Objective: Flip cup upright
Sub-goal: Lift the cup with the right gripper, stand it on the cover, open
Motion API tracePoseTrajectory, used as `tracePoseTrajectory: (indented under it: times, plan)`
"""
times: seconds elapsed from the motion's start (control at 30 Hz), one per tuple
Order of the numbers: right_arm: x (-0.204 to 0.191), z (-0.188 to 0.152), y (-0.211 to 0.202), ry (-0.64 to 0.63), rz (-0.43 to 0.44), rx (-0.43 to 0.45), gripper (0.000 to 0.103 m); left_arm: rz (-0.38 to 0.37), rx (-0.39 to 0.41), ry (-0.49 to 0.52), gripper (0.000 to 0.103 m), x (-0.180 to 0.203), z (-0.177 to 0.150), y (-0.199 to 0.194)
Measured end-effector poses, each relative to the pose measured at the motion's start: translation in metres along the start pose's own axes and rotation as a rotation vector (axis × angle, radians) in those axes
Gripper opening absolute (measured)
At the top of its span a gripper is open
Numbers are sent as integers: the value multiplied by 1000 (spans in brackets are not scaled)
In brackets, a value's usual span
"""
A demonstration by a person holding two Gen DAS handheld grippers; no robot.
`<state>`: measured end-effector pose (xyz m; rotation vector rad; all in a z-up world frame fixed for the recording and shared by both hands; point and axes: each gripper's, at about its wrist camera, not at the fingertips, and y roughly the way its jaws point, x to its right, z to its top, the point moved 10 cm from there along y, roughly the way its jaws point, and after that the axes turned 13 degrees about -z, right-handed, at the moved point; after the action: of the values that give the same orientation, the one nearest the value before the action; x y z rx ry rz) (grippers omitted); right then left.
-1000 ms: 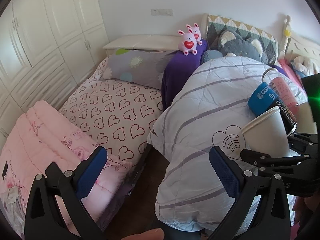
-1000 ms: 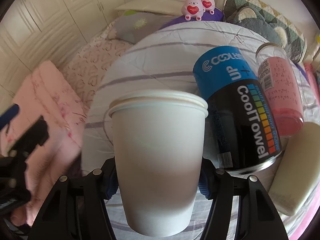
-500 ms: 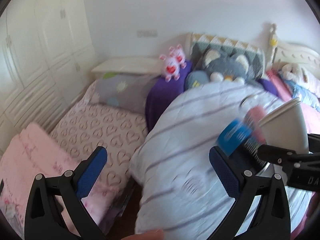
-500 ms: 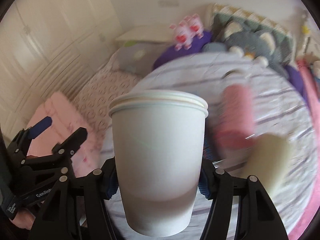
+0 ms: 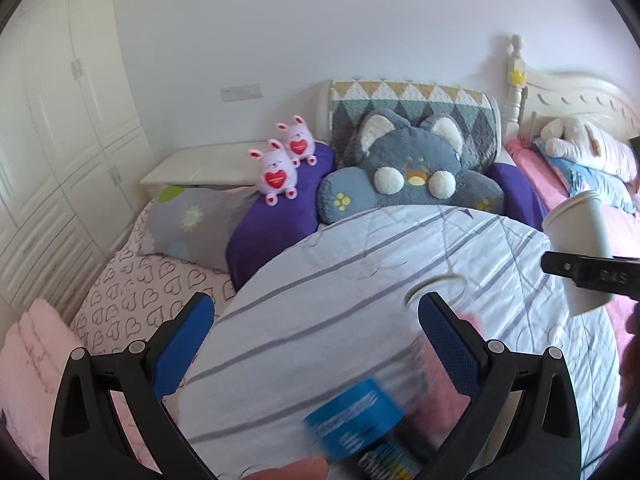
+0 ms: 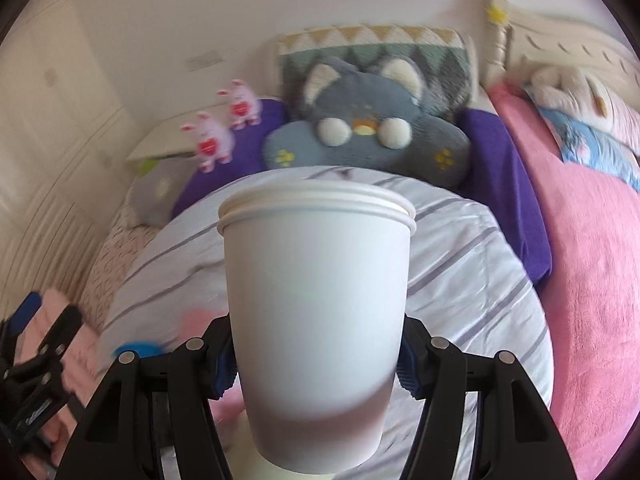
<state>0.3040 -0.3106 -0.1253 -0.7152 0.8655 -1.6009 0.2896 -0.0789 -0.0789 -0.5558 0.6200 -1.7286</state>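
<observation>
Since earlier, the white cup [image 6: 316,320], clamped upright by the right hand-held gripper [image 6: 316,364], was raised above the bed [image 6: 472,264]; setting down was judged next, while the left hand-held gripper [image 5: 316,344] was kept open.

Count, both views. Paper cup [image 6: 318,276]: rim shows doubled edges, so possibly two nested; cannot tell for certain. Pink rabbit plush toys: 2, the nearer [image 5: 275,171] and the farther [image 5: 299,140], side by side on the purple cushion [image 5: 276,220]. Grey cat-shaped cushion [image 5: 408,168]: 1. Striped white duvet [image 5: 360,280]: 1. Blue-labelled canister [image 5: 360,412]: 1, blurred. Pink jar [image 5: 444,376]: 1, blurred. Grey flowered pillow [image 5: 192,220]: 1. White plush toy [image 5: 576,140] by the headboard: 1.
</observation>
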Motion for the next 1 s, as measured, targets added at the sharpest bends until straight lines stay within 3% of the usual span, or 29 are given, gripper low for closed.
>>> tracePoseTrajectory:
  times: [0.2, 0.53, 0.6, 0.63, 1.0]
  plan:
    - [17, 13, 59, 46, 24, -80, 63, -10, -32, 19, 103, 22, 11, 33]
    - [12, 15, 109, 71, 21, -165, 64, -13, -76, 20, 103, 31, 12, 62]
    - [9, 14, 108, 73, 26, -172, 80, -15, -80, 23, 103, 31, 12, 63]
    - [9, 13, 107, 73, 19, -173, 82, -14, -82, 24, 103, 31, 12, 63]
    - [17, 10, 61, 68, -42, -108, 84, -26, -56, 25, 103, 34, 12, 30]
